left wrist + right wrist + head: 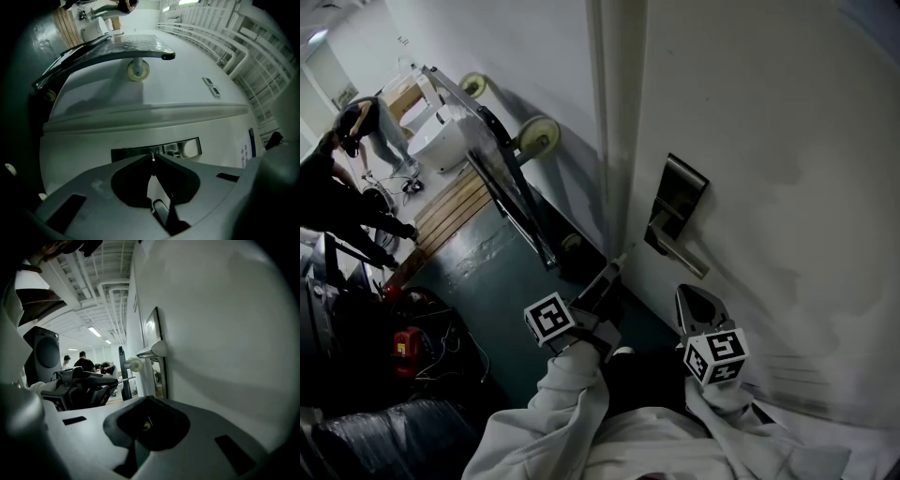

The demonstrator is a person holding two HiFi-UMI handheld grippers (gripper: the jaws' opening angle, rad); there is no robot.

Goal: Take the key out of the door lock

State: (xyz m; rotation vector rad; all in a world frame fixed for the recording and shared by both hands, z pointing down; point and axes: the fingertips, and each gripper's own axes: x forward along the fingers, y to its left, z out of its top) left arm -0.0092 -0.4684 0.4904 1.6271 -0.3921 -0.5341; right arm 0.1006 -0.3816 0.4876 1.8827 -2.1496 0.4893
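Note:
The white door (787, 159) carries a metal lock plate (682, 192) with a lever handle (680, 253). My left gripper (620, 262) points up at the door's edge, just left of the handle. In the left gripper view its jaws (153, 158) are shut on a thin metal sliver that looks like the key (153, 156), in front of the lock plate (161, 149). My right gripper (697, 302) hangs below the handle, close to the door face. Its jaws (149, 399) are shut and hold nothing. The handle (152, 350) juts out above them.
A flat cart (502, 178) with pale wheels leans against the wall left of the door. People (337, 178) stand further left by wooden slats. A red tool (408, 349) and black bags (384, 431) lie on the floor. An office chair (79, 385) stands behind.

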